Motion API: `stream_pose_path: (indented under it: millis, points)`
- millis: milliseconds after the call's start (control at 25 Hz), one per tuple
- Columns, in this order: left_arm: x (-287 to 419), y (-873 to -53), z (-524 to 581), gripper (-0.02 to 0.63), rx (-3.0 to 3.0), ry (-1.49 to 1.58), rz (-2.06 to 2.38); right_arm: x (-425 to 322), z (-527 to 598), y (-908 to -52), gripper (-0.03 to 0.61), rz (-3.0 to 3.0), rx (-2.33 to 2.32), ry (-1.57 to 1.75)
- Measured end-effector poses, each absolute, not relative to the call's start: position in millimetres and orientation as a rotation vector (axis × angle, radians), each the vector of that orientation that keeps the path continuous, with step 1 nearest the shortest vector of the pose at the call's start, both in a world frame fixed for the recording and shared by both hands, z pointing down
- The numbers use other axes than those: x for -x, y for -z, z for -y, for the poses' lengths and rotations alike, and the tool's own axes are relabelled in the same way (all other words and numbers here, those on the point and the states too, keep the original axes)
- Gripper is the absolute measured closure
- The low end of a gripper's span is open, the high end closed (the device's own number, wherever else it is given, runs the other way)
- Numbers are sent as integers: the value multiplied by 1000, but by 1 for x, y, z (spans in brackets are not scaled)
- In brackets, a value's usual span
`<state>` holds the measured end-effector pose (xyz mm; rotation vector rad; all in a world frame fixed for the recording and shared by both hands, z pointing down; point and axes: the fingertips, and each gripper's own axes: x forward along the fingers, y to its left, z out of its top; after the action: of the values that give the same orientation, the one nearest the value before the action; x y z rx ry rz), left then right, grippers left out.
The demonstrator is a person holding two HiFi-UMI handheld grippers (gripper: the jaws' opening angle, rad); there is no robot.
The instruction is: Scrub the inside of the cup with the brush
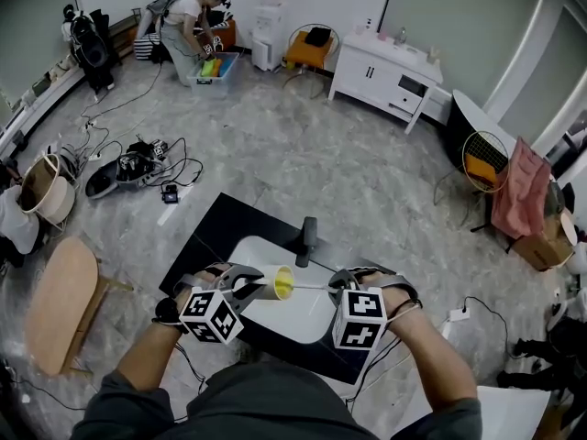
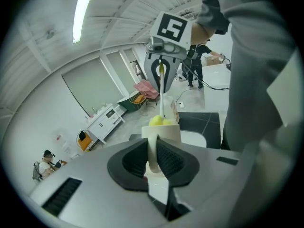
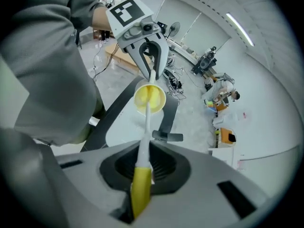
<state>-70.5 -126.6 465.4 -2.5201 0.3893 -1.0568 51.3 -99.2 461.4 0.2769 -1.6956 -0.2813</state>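
so the left gripper (image 2: 153,159) is pinched narrow on the handle of the cup (image 2: 164,134), which sits tipped sideways above the white table (image 1: 284,321), and the right gripper (image 3: 142,167) is clamped on the brush (image 3: 147,122) with its head inside the cup — I'd hold the cup steady and swirl the bristles round the wall and bottom.

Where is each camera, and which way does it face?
Head view: on the head, facing steeply down at the white table; both forearms show.
Left gripper view: on the left gripper, along jaws clamped on the cup by its handle; sleeve at right.
Right gripper view: on the right gripper, along jaws gripping the brush; sleeve at left.
Shared by all: brush head inside the cup.
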Motion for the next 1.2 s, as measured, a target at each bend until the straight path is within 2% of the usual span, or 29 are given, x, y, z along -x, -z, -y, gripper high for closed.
stream_pose_path:
  millis: [360, 840, 1200]
  points:
    - [68, -462, 130, 572, 2544, 1038, -394, -64, 86, -476, 551, 1707, -257, 192]
    - [69, -483, 139, 572, 2631, 1008, -423, -90, 72, -478, 551, 1923, -416, -130]
    - [61, -549, 166, 572, 2847, 912, -508, -132, 51, -468, 551, 2071, -707, -349]
